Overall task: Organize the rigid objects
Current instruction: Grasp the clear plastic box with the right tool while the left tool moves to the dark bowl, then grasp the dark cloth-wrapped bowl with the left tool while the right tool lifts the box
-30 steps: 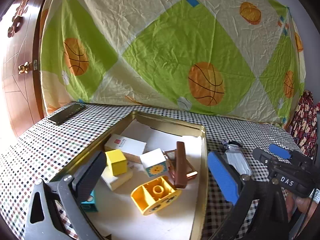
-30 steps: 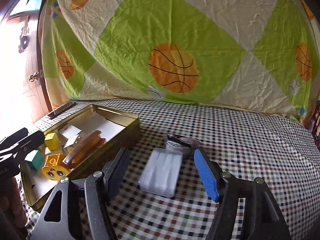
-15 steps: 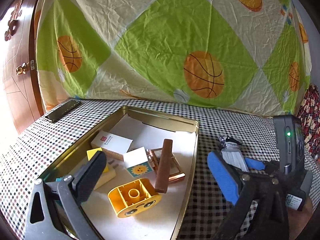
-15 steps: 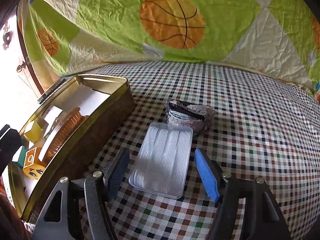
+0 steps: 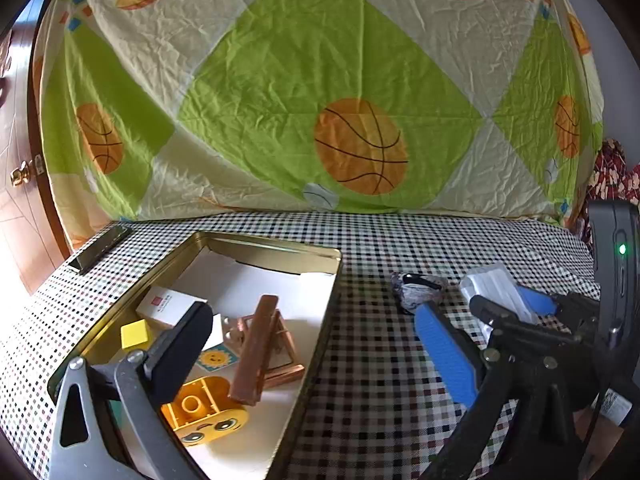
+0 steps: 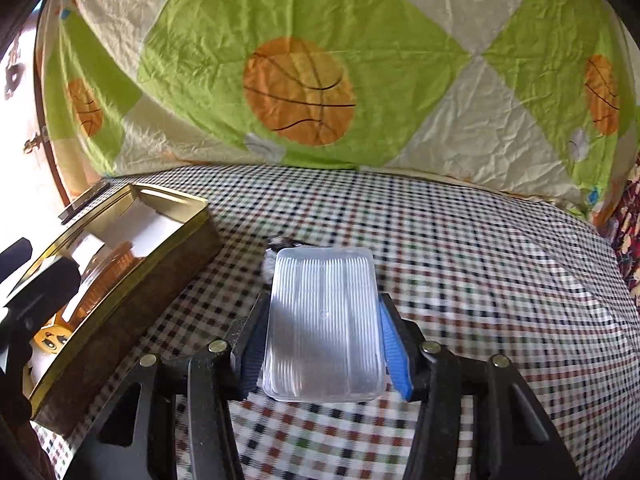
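My right gripper [image 6: 320, 344] is shut on a clear ribbed plastic box [image 6: 324, 324] and holds it over the checked tablecloth; the box also shows in the left wrist view [image 5: 496, 288]. My left gripper [image 5: 312, 352] is open and empty above the right edge of a gold tin tray [image 5: 280, 246]. The tray holds a yellow face brick [image 5: 204, 412], a brown bar [image 5: 254, 350] on a copper frame, a sun block [image 5: 214, 356], a yellow cube [image 5: 136, 332] and a white card box [image 5: 170, 304].
A small crumpled dark-and-silver bundle [image 5: 418, 286] lies on the cloth right of the tray, just beyond the clear box [image 6: 280, 246]. A dark phone [image 5: 100, 250] lies at the table's far left edge. A basketball-print sheet [image 5: 360, 148] hangs behind. The tray's side wall [image 6: 132, 292] stands left of my right gripper.
My right gripper moved forward and closed on the clear plastic box, lifting it. My left gripper shifted right, toward the tray's right edge, and stayed open.
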